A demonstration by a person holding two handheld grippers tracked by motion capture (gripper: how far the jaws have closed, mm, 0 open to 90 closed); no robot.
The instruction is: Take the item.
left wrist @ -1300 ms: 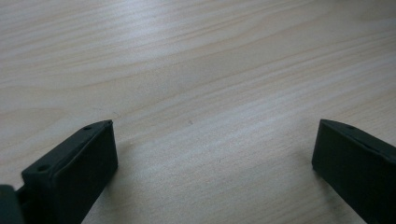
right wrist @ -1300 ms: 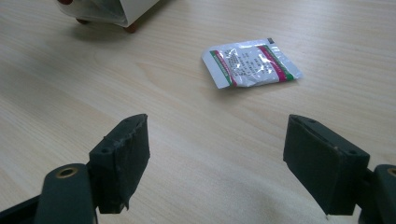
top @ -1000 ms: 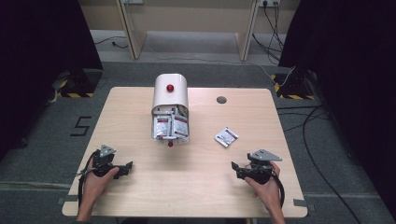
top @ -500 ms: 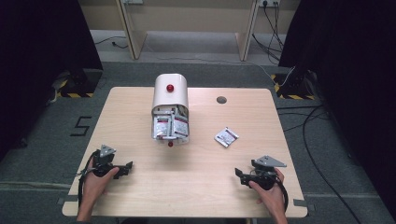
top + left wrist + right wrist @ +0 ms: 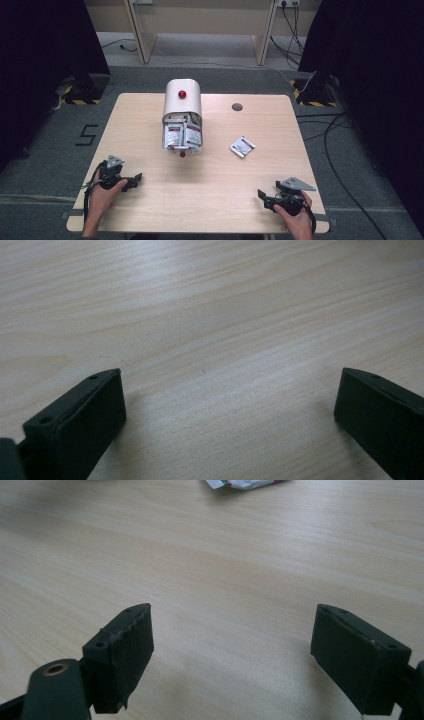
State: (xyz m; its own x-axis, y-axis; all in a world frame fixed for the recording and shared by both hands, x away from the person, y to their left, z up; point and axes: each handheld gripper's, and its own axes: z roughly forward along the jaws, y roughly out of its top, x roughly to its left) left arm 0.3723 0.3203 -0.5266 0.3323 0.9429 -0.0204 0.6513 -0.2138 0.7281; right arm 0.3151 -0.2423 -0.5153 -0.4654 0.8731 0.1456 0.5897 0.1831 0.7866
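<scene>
Near the surface's [image 5: 150,115] front corners both grippers — left [image 5: 134,180], right [image 5: 265,196] — rest, jaws wide, empty; likely pre-start, next reaching the loose packet [image 5: 242,146].

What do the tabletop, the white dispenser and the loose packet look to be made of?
Tabletop: pale wood or wood-look laminate, matte, with visible grain lines. White dispenser: probably smooth plastic, slightly glossy, with a rounded moulded shell and a red knob on top. Loose packet: likely thin printed foil or plastic film, white with red print.
</scene>
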